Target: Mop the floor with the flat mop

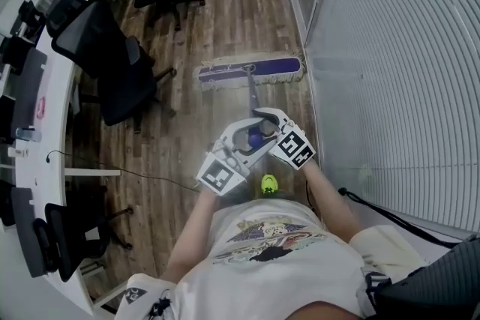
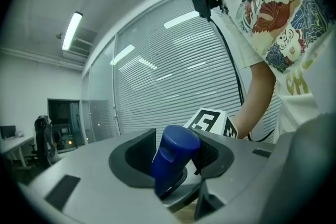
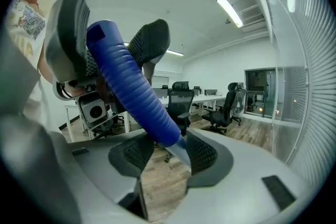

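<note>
The flat mop's head (image 1: 250, 72), purple with pale fringes, lies on the wood floor by the glass wall. Its shaft (image 1: 250, 95) rises to a blue ribbed grip (image 3: 134, 94). Both grippers meet at that grip in front of the person's chest. My left gripper (image 1: 246, 137) (image 2: 176, 157) is shut on the grip's capped top end (image 2: 174, 152), which leans between the pads. My right gripper (image 1: 262, 124) (image 3: 167, 152) stands open around the grip's lower tapered end. The handle rests against its right pad, and floor shows between it and the left pad.
A glass wall with blinds (image 1: 390, 86) runs along the right, close to the mop head. Black office chairs (image 1: 112, 64) and a long white desk (image 1: 30, 124) line the left. A thin cable (image 1: 135, 172) crosses the floor. A yellow-green object (image 1: 268, 183) lies at the person's feet.
</note>
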Action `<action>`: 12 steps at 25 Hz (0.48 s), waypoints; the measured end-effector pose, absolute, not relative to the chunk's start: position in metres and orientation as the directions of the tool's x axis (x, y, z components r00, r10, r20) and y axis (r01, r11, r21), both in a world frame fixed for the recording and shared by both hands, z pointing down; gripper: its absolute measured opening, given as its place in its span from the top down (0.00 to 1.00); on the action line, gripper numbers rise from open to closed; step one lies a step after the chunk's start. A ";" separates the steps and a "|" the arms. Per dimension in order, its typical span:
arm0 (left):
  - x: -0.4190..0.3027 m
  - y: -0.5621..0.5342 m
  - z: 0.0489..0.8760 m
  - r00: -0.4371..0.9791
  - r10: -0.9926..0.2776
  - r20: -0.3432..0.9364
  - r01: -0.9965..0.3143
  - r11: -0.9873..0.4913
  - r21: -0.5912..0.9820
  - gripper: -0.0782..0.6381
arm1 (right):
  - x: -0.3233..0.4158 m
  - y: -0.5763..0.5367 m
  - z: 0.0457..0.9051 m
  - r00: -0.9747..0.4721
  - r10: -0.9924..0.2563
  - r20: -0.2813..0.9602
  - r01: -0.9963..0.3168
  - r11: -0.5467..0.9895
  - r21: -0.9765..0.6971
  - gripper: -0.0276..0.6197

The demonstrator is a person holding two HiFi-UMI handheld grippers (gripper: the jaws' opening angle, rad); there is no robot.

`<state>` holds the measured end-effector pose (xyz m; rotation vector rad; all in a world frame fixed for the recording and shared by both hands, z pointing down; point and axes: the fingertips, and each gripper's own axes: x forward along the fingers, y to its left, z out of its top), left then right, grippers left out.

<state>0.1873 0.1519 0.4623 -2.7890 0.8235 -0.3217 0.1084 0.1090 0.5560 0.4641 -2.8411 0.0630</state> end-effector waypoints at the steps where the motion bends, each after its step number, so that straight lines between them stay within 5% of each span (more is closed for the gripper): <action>1: 0.190 0.146 0.463 0.817 -0.559 0.142 -0.515 -0.818 -0.255 0.67 | 0.111 0.103 0.557 -0.914 -0.315 0.255 -0.327 0.945 -0.005 0.68; 12: 0.187 0.064 0.461 0.829 -0.554 0.083 -0.527 -0.821 -0.219 0.64 | 0.110 0.020 0.557 -0.902 -0.351 0.250 -0.364 0.931 -0.006 0.67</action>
